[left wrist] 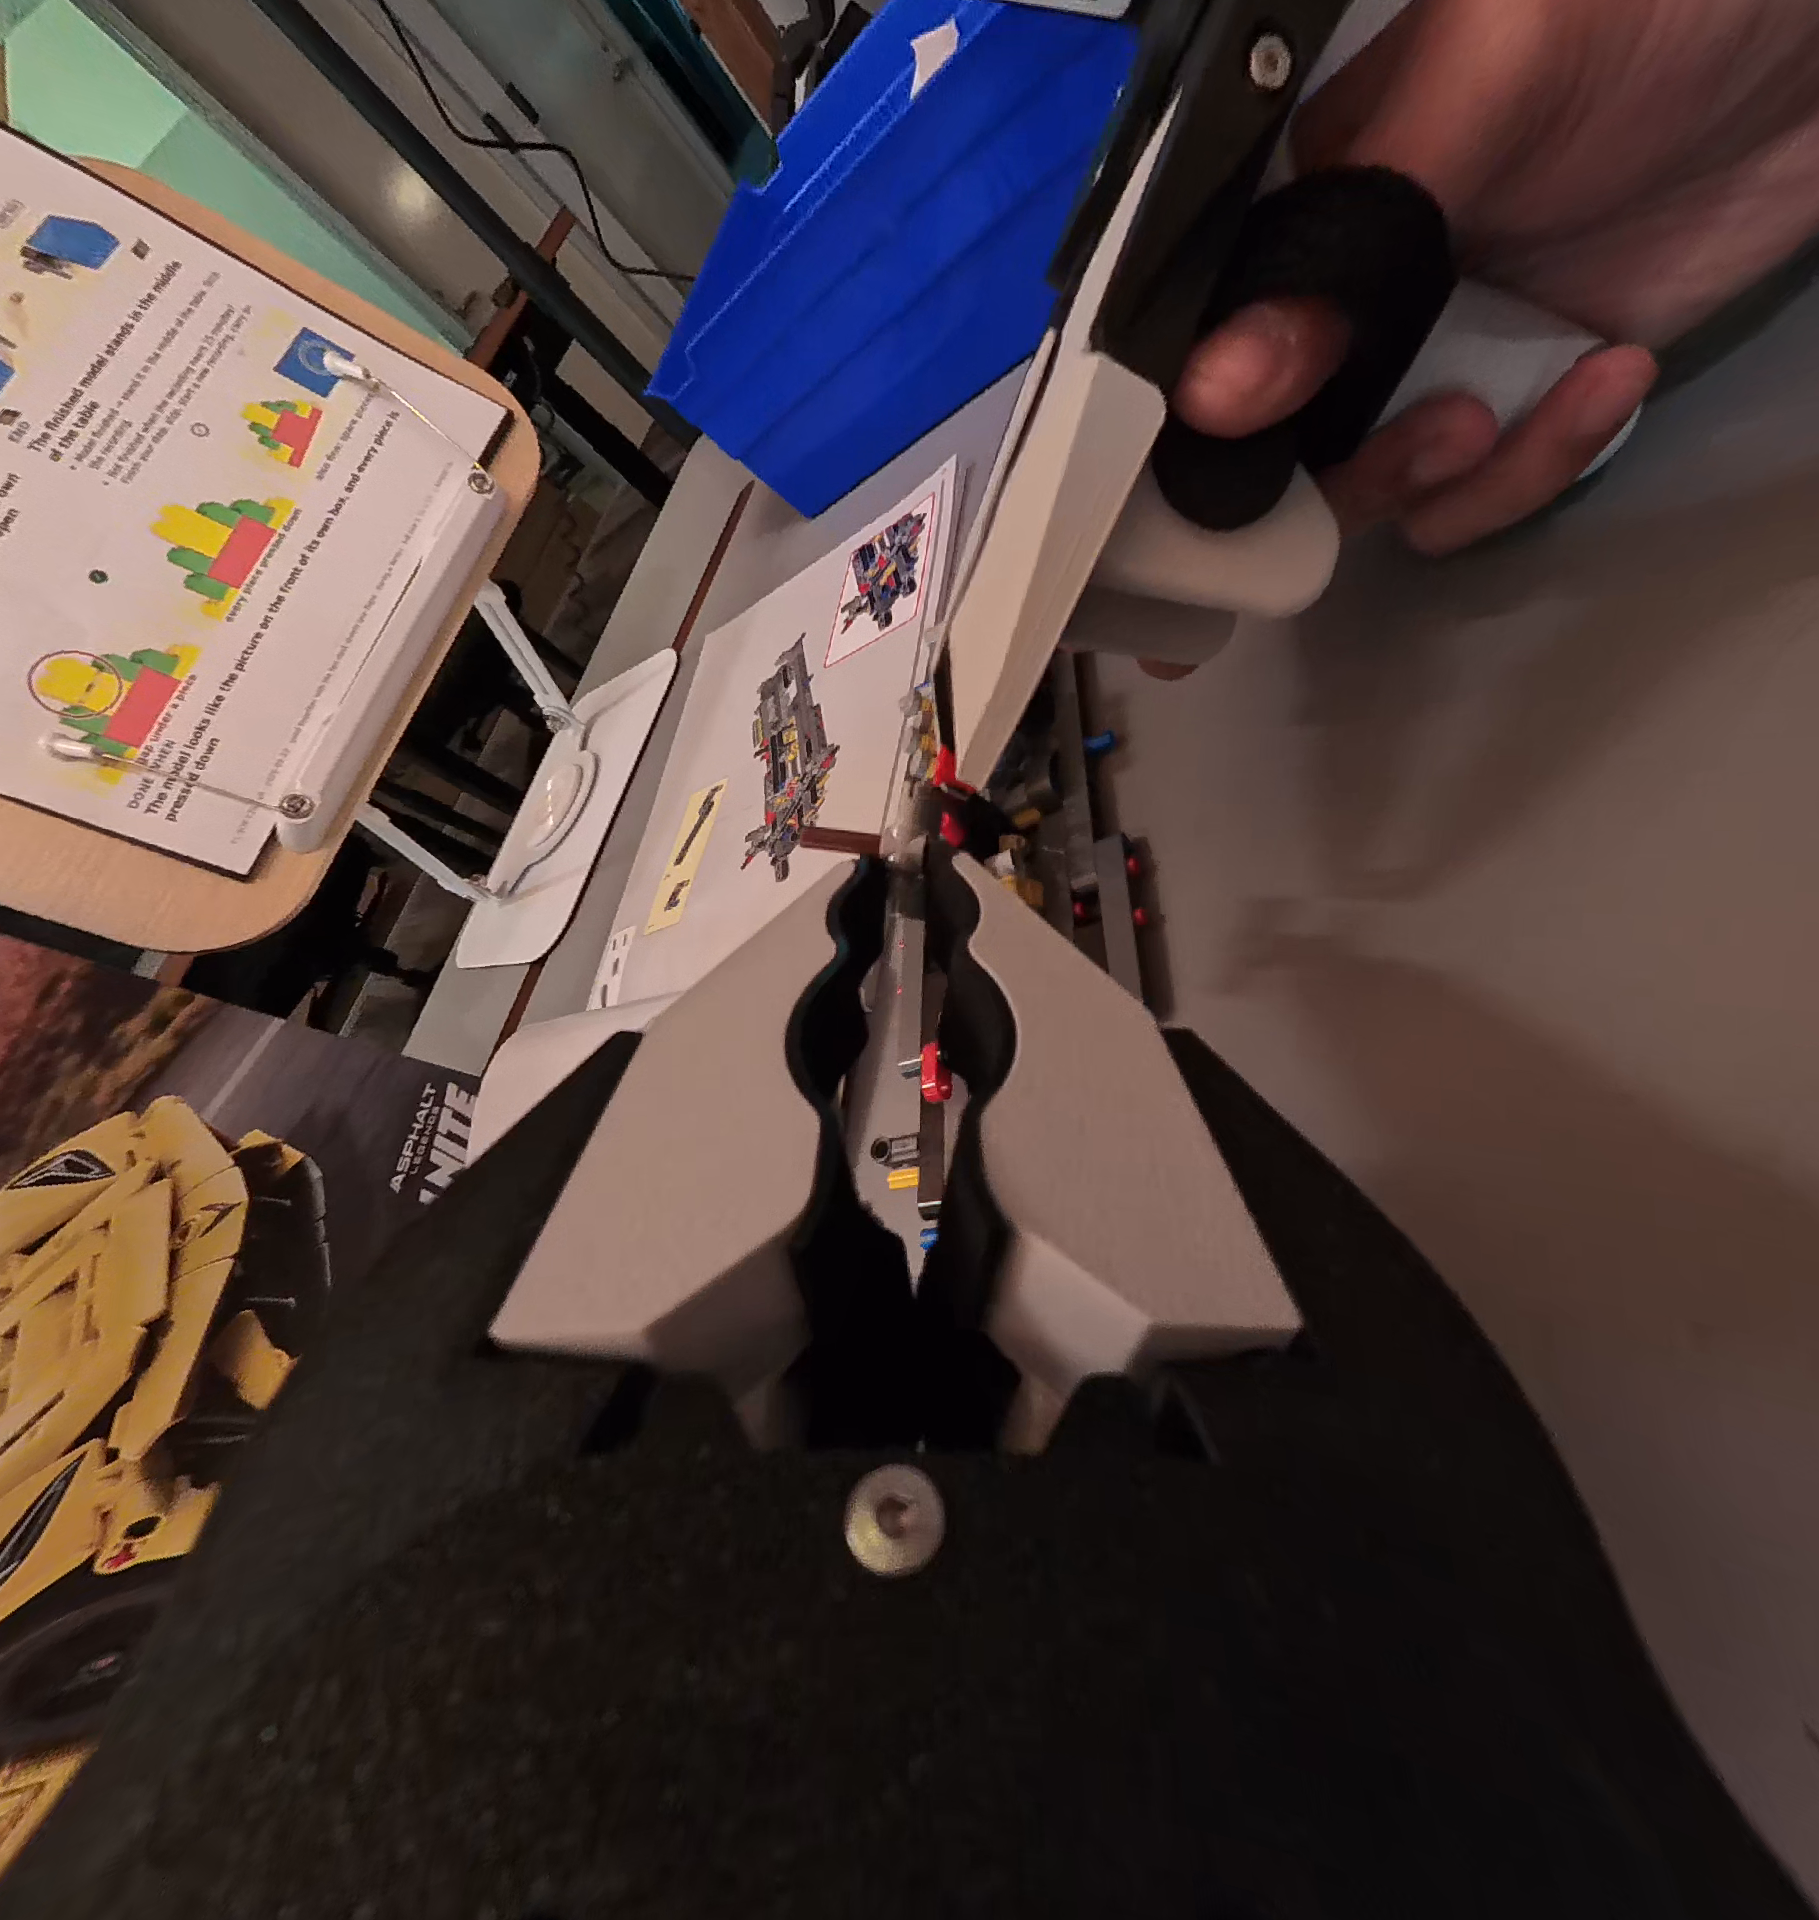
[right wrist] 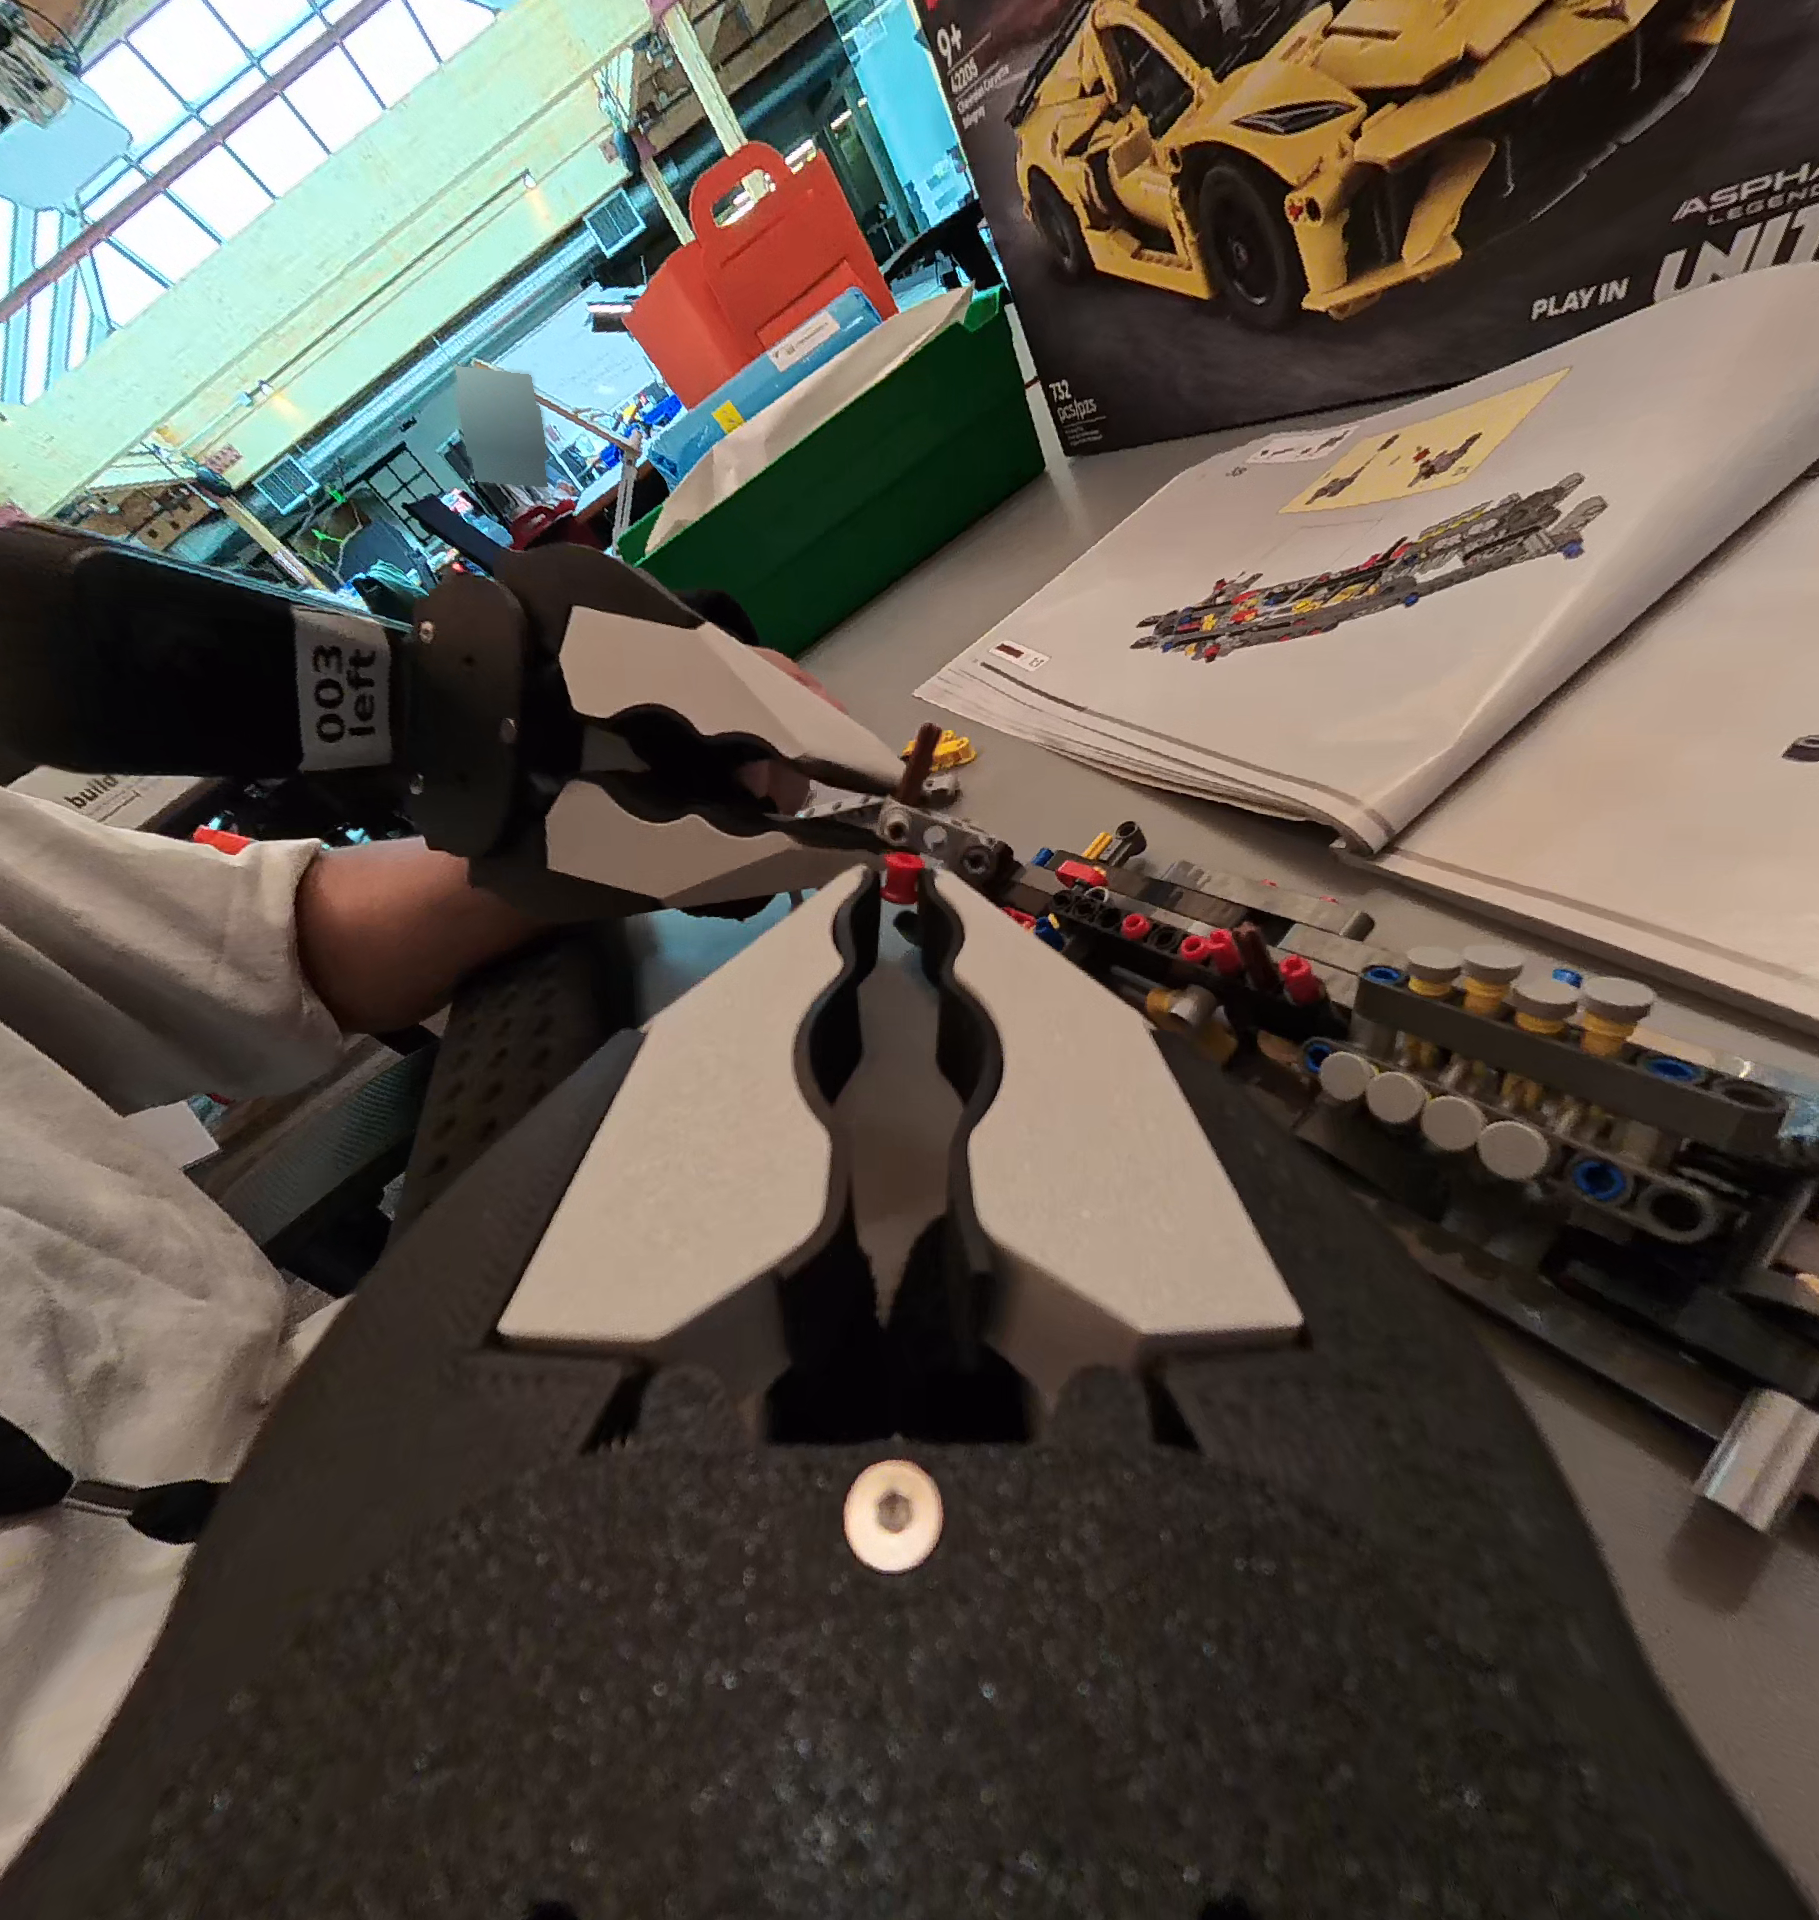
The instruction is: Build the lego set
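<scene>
Two grippers meet at one end of a long Lego car frame (right wrist: 1507, 1081) that lies on the grey table (right wrist: 1663, 1662). The frame is dark grey, with red, blue and yellow pins and a row of round grey caps.

The left gripper (right wrist: 884, 795) is closed tight on a thin grey beam (right wrist: 936, 826) at the end of the frame, with a brown axle (right wrist: 920, 764) sticking up beside the tips. The right gripper (right wrist: 900, 883) is pinched on a small red piece (right wrist: 901, 875) just beside that beam.

The open instruction booklet (right wrist: 1404, 665) lies near the frame, showing pictures of the same frame. The set box (right wrist: 1404, 156) with a yellow car on it stands behind the booklet. A green bin (right wrist: 863, 488) sits next to the box, and an orange bag (right wrist: 759, 270) is behind it. In the left wrist view a blue bin (left wrist: 884, 270) sits past the booklet, and a picture sheet on a stand (left wrist: 188, 499) is off to the side.
</scene>
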Motion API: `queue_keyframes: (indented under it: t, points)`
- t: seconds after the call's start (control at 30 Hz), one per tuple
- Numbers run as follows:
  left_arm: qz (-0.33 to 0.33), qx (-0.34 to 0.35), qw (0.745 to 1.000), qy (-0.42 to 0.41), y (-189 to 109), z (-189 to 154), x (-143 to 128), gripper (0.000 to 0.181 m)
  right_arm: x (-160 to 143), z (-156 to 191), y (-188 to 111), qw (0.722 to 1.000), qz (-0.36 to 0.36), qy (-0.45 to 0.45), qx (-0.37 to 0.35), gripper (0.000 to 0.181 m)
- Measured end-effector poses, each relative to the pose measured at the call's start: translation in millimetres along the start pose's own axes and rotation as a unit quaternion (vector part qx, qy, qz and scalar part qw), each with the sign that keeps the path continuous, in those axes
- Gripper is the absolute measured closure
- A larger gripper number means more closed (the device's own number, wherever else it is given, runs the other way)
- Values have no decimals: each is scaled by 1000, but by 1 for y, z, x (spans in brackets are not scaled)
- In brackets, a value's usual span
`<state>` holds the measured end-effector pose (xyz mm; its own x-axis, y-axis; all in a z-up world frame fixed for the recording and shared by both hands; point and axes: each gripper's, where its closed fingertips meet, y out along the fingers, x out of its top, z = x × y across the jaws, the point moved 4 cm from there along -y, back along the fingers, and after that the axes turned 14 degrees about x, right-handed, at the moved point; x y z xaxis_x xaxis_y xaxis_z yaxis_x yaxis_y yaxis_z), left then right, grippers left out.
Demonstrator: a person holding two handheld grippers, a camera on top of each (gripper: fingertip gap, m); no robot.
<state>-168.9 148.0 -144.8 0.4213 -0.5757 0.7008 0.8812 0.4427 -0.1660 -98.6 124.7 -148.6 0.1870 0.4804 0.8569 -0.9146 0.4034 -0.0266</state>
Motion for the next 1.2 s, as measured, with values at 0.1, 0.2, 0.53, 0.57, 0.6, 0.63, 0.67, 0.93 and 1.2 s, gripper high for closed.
queue_keyframes:
  t: [0.1, 0.2, 0.53, 0.57, 0.6, 0.63, 0.67, 0.93, 1.2]
  points:
    - [0, -5, 1000, 6, 0, -3, 0, 175, -2, 0, 2, 1000, 8, 2, 2, 176]
    - [-2, -5, 1000, 10, 0, -4, 1, 175, -4, 0, 3, 1000, 15, -3, -2, 176]
    - [-1, -9, 1000, 4, 0, -4, 1, 175, -2, -2, 0, 1000, 8, -2, -6, 176]
    - [-1, -11, 1000, -1, 0, -4, 1, 175, -2, -2, 0, 1000, 6, 0, -4, 176]
    - [-2, -11, 1000, -3, 0, -4, 2, 175, -3, -1, 1, 1000, 7, 2, -1, 176]
    - [-2, -13, 1000, -2, 0, -5, 2, 175, -4, 0, 2, 1000, 12, 1, 2, 176]
    - [0, -12, 1000, 2, 0, -6, 1, 175, -5, -1, 4, 1000, 19, -3, -2, 176]
    - [12, 6, 1000, -23, 0, 9, -4, 175, -27, -7, -20, 981, 159, -100, -55, 176]
    - [29, -20, 999, 35, 4, -11, -10, 175, -58, -15, -35, 905, 378, -167, -100, 175]
